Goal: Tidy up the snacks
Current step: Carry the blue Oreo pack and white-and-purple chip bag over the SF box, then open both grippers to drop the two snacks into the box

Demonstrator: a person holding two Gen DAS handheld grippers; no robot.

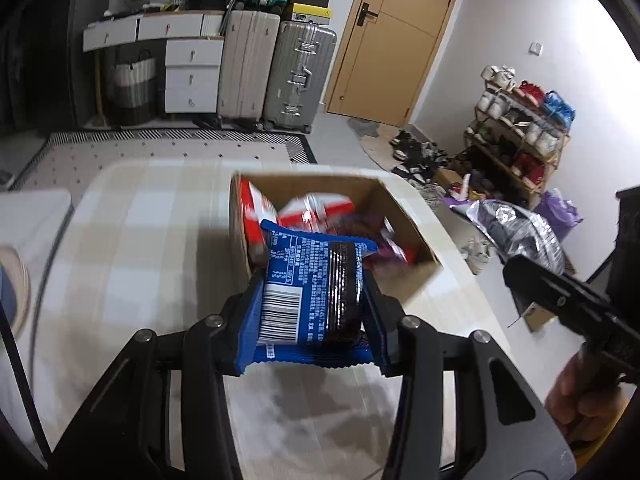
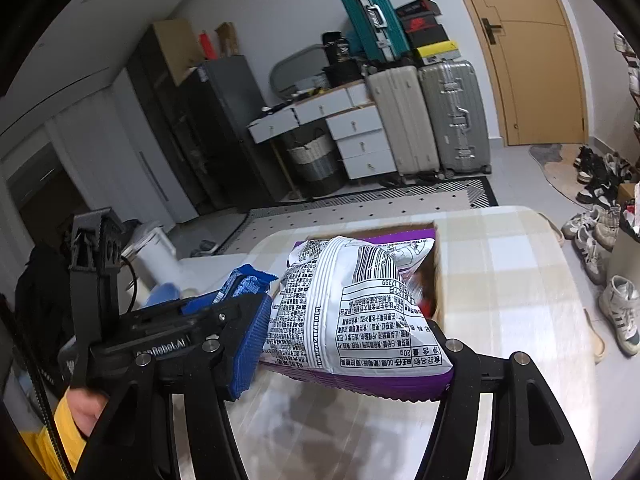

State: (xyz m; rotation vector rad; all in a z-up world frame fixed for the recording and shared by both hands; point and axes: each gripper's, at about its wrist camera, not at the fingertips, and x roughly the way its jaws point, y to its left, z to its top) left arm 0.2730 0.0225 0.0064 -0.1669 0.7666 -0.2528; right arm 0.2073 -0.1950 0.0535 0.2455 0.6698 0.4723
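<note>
Where the left wrist camera looks forward, left gripper [image 1: 310,312] clamped on a blue snack packet [image 1: 308,292], barcode side up, both blue-padded fingers [image 1: 251,320] pressing its sides. Packet held above a checked tablecloth [image 1: 132,240], just short of an open cardboard box [image 1: 404,220]. Inside the box, red-and-white packets [image 1: 256,208] and something purple, blurred. Off to the right, the other tool's black body with a silvery crinkled bag [image 1: 520,232] sticking out of it, and part of a hand [image 1: 576,396] beneath. Beyond the table: patterned rug, white drawer unit [image 1: 192,68], beige and silver suitcases [image 1: 300,76], wooden door [image 1: 396,36], shoe rack [image 1: 520,128] by the wall.

Seen from the right wrist camera, right gripper [image 2: 352,344] closed on a puffy white-and-purple snack bag [image 2: 352,308], printed back and barcode facing the lens, purple crimped edge nearest. Bag held above the same tablecloth [image 2: 512,280], covering most of the cardboard box [image 2: 438,280] behind it. At left, the left gripper [image 2: 240,304] close beside, the blue snack packet [image 2: 248,280] poking from its jaws, a hand [image 2: 86,404] and yellow sleeve [image 2: 60,432] below. Farther back: dark cabinet [image 2: 192,120], teal case [image 2: 372,20] atop the suitcases [image 2: 452,116], sneakers [image 2: 616,312] on the floor at right.
</note>
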